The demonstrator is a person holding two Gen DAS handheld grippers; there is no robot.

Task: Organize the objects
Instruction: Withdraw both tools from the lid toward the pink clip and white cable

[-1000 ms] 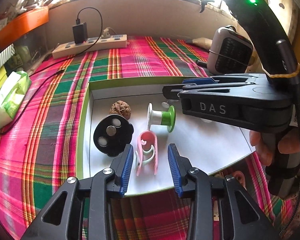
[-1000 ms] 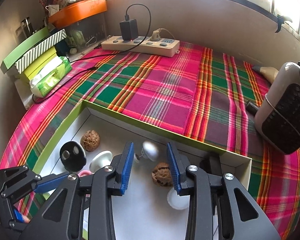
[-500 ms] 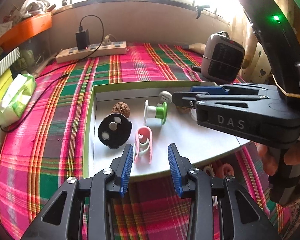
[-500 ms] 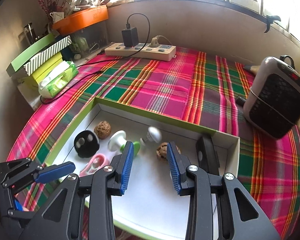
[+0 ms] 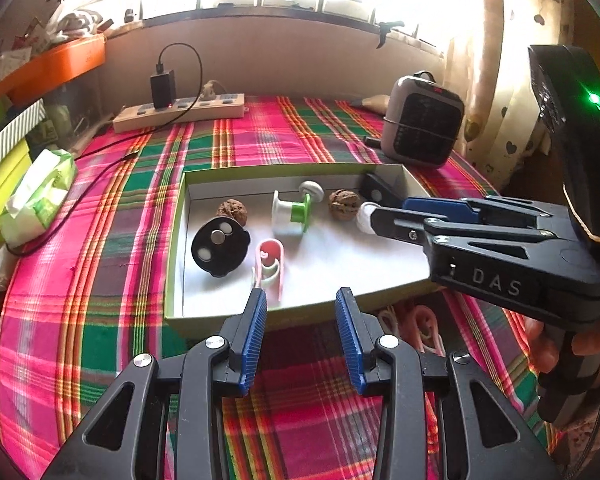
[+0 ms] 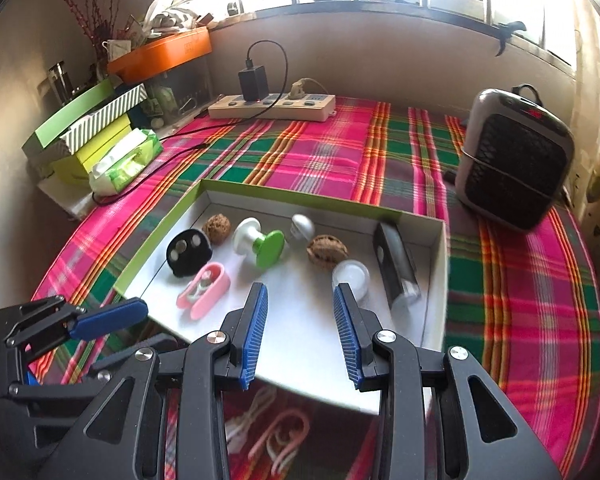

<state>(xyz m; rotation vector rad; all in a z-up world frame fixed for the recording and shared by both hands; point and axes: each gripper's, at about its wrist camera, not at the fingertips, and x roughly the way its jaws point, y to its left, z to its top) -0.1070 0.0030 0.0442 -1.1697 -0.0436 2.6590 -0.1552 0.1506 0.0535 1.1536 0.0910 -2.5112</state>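
A shallow box with a green rim (image 5: 284, 169) (image 6: 300, 197) lies on the plaid cloth. Inside it are a black disc (image 5: 220, 246) (image 6: 188, 252), two walnuts (image 5: 232, 210) (image 5: 343, 204), a white-and-green spool (image 5: 292, 212) (image 6: 260, 240), a pink clip (image 5: 270, 262) (image 6: 204, 290), a white knob (image 6: 302, 226), a white cap (image 6: 350, 276) and a black bar (image 6: 394, 264). My left gripper (image 5: 300, 304) (image 6: 132, 312) hangs open over the box's near edge, with nothing between its jaws. My right gripper (image 6: 300, 300) (image 5: 384, 216) is open over the box's near right part, also empty.
A second pink clip (image 6: 284, 432) (image 5: 424, 324) and a white cord (image 6: 248, 416) lie on the cloth in front of the box. A power strip (image 5: 180, 114) sits at the back wall, a small heater (image 6: 516, 164) at the right, a tissue pack (image 5: 40, 196) and stacked boxes (image 6: 88, 132) at the left.
Both grippers have drawn back from the box toward the near side, so the box looks smaller and farther. Neither gripper's jaws have changed. The objects in the box have not moved.
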